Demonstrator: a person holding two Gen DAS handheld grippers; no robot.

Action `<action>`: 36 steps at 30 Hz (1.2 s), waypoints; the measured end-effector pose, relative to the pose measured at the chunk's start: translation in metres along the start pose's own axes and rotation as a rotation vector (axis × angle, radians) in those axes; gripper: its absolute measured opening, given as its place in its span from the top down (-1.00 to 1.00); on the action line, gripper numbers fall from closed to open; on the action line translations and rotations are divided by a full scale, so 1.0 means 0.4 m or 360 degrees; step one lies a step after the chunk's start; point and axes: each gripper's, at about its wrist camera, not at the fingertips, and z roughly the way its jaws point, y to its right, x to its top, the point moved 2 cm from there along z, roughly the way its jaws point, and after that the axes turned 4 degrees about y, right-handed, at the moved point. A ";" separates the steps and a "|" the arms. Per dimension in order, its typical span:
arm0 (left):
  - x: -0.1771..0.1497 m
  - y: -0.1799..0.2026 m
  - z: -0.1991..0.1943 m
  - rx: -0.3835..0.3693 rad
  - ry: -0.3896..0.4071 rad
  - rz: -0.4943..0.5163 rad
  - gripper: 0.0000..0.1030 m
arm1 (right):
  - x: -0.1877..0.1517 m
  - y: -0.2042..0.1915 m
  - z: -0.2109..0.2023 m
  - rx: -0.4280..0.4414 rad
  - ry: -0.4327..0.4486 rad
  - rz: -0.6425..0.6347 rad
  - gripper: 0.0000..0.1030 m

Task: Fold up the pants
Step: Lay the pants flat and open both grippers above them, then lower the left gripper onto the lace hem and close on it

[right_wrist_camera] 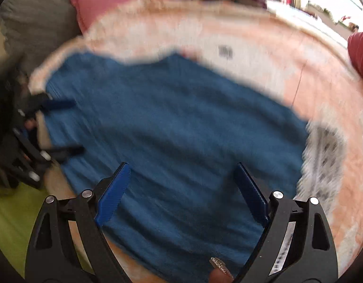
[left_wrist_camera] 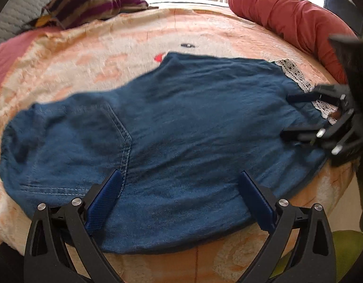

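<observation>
1. Left wrist view: the pants (left_wrist_camera: 172,127), blue denim-like cloth, lie spread flat on a peach fuzzy blanket (left_wrist_camera: 124,54) covering the bed, already doubled to a broad, short shape. A pocket seam runs near the left side, and a white lace trim (left_wrist_camera: 294,73) peeks out at the far right edge. A red bolster (left_wrist_camera: 290,14) and a striped pillow (left_wrist_camera: 87,2) sit well behind.
2. Same view: the left claw (left_wrist_camera: 179,184) hangs just over the near edge of the cloth, its blue pads spread wide with nothing between them. Whether the tips touch the fabric I cannot tell. The right claw (left_wrist_camera: 287,115) reaches in at the right end of the pants, also spread apart and gripping nothing.
3. Right wrist view, blurred by motion: the pants (right_wrist_camera: 172,122) fill the middle and the lace trim (right_wrist_camera: 323,155) lies to the right. The right claw (right_wrist_camera: 181,184) is wide apart above the cloth and empty; the left claw (right_wrist_camera: 70,127) shows at the left edge, likewise parted.
4. Handling, as I judge it: the cloth is soft, limp and light but thick in layers, so it will sag and slide on the fuzzy blanket. Pinch all layers at the two end edges or corners, close to the seams, for a clean fold.
</observation>
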 end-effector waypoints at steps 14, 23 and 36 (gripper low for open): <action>0.028 -0.012 -0.095 0.0013 0.0158 -0.0084 -0.91 | -0.013 0.051 -0.176 -0.0043 0.0276 0.0130 -0.70; 0.063 0.030 -0.153 -0.0046 0.0250 -0.0082 -0.91 | -0.068 0.126 -0.318 -0.0210 0.0412 0.0228 -0.77; 0.160 0.135 -0.150 -0.0138 0.0270 0.0037 -0.91 | -0.177 0.229 -0.423 -0.0319 0.0506 0.0475 -0.77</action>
